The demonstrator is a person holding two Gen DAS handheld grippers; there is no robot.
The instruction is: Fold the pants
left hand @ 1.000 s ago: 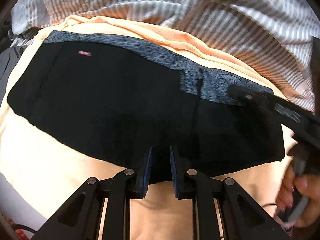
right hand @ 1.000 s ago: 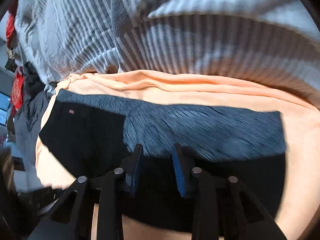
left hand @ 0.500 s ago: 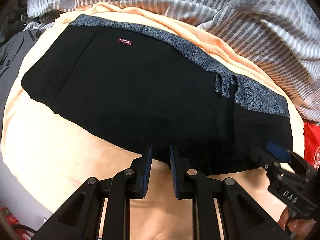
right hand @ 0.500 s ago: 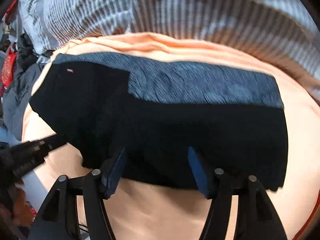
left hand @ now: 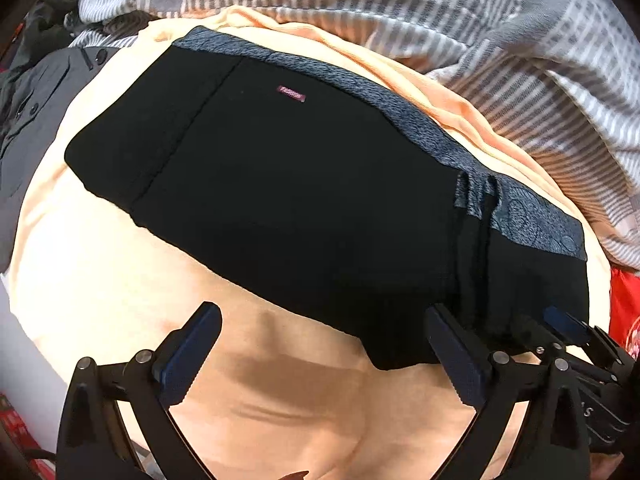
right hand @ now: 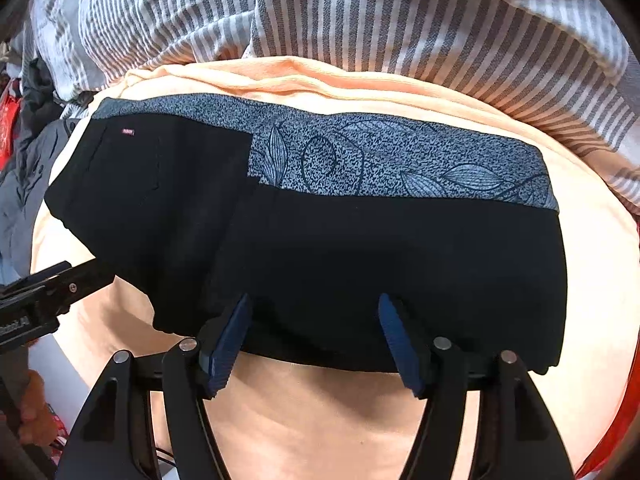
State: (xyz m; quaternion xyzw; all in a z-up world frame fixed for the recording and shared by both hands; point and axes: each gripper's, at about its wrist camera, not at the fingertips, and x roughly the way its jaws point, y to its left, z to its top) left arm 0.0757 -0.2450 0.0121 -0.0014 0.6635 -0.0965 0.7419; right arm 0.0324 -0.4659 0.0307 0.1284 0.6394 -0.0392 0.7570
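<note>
On peach sheet (right hand: 592, 272): black pants (right hand: 360, 264) folded flat, grey patterned band.

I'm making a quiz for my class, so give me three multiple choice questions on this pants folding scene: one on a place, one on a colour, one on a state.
1. The folded black pants lie on:
A the peach-orange sheet
B a wooden floor
C a metal rack

2. The small label on the pants is:
A yellow
B maroon
C white

3. The left gripper is:
A shut on the pants
B shut on the label
C open

Answers:
1 A, peach-orange fabric shows all round them.
2 B, a dark red tag.
3 C, jaws spread wide, holding nothing.
</note>
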